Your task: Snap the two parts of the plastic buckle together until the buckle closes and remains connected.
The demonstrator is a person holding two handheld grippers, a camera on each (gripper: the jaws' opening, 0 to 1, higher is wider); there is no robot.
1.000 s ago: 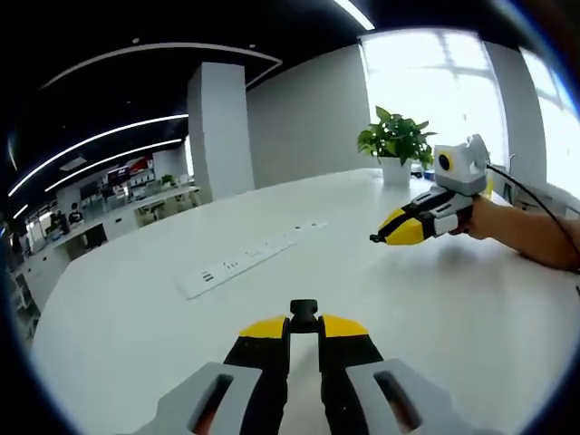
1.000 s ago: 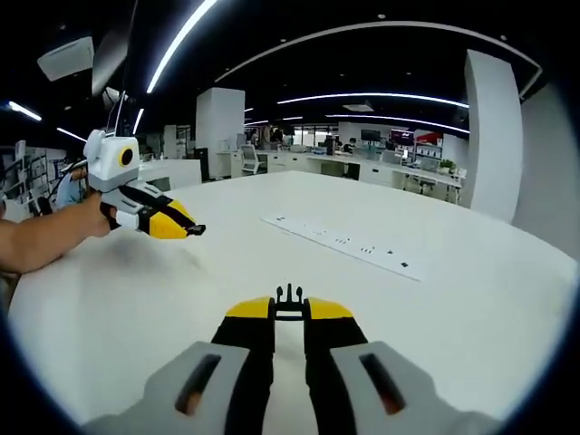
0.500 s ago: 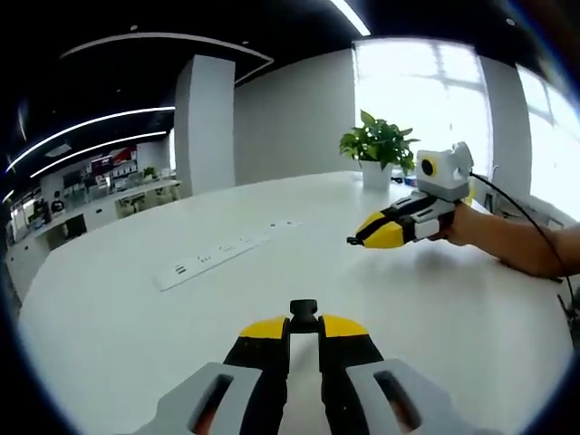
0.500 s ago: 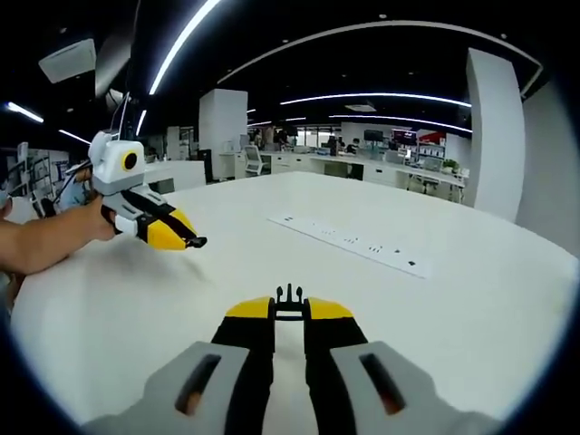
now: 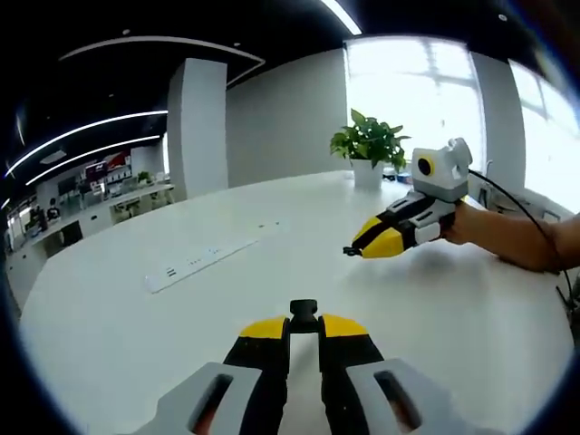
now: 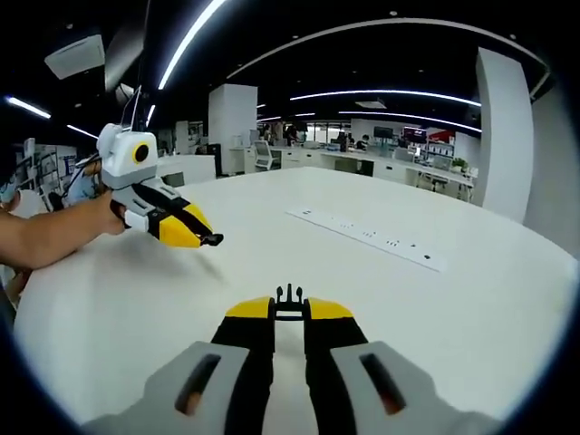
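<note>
Above white table [image 5: 136, 344] | left gripper [image 5: 304, 323] pinches socket half [image 5: 304, 313] | right gripper [image 6: 289, 306] pinches pronged half [image 6: 289, 294] | halves apart

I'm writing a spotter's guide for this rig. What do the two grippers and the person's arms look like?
Both grippers have black jaws with yellow tips on pale grey bodies. Seen from outside, the right gripper and the left gripper each have a yellow nose, black and white bands and a white camera box with a yellow-ringed lens. A dark cable trails from the right one. The forearms are bare, no sleeves showing.
</note>
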